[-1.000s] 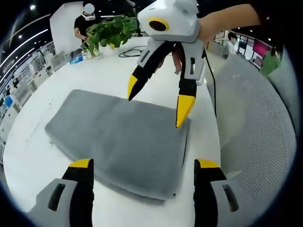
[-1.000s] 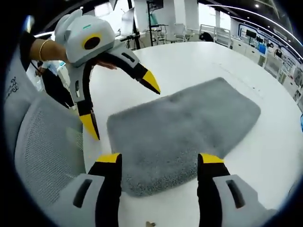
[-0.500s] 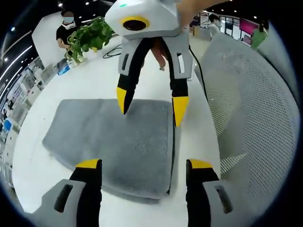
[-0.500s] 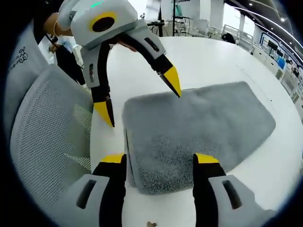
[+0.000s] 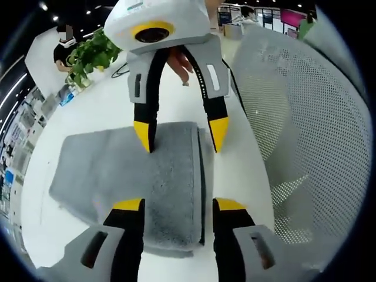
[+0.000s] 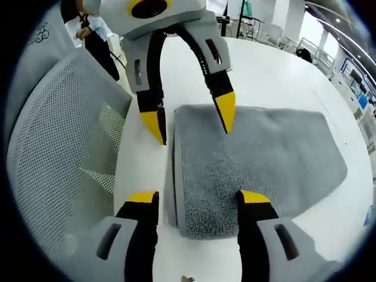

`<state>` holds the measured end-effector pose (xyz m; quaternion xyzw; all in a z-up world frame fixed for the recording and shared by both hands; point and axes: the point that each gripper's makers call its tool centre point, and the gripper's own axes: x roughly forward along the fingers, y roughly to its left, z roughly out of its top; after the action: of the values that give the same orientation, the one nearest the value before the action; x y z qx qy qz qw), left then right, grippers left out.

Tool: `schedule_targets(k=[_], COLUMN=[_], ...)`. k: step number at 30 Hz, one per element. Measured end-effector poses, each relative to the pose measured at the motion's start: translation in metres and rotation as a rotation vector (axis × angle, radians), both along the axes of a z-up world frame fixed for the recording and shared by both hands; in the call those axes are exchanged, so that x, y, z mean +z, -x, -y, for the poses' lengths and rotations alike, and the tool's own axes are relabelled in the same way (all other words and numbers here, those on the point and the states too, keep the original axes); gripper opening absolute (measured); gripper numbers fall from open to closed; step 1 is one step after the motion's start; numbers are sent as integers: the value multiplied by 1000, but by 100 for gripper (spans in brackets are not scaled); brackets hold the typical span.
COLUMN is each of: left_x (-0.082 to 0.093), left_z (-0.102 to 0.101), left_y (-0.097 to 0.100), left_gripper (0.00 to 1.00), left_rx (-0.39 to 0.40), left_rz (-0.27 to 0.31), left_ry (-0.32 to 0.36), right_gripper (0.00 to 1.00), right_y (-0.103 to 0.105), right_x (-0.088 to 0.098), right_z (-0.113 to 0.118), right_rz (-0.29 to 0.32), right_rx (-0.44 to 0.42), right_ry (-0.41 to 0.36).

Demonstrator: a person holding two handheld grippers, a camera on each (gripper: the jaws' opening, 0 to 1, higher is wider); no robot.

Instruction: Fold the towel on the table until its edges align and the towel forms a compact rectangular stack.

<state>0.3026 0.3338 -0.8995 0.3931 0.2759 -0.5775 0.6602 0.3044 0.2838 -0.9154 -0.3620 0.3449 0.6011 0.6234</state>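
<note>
Grey towel (image 5: 123, 176) lies folded on the white table (image 5: 100, 103); both open grippers, left (image 5: 176, 202) and right (image 6: 191, 195), have swung to straddle its near edge, facing each other at 12 o'clock, seemingly poised to pinch for another fold

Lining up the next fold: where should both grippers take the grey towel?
Probably the grey towel by its chair-side short edge, one corner each. That edge is layered and both open grippers, left and right, straddle its ends. Come down from above, pinching all layers.
</note>
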Motion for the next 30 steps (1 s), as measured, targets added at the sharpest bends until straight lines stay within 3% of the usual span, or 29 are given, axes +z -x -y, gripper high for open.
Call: schedule_targets(k=[7,11,23,26,30], left_x=[-10,-10,-10,-10,-10], left_z=[-2,-1,0,0,0], left_y=[6,4,3,3,4], left_gripper=[44,40,33,27,26], left_rx=[-39,-56,-28,-24,-23], left_rz=[7,37,28,32,24], left_ry=[-37,-48,-11,-7,-6], right_gripper=[46,43,40,37,36], right_y=[-4,-1,3,4,4], right_x=[-1,0,0,2,3], right_z=[1,0,0,-1,0], right_rz=[94,106,203,213,217], right_rx=[22,31,65,64,46], right_ry=[26,16,40,37,34])
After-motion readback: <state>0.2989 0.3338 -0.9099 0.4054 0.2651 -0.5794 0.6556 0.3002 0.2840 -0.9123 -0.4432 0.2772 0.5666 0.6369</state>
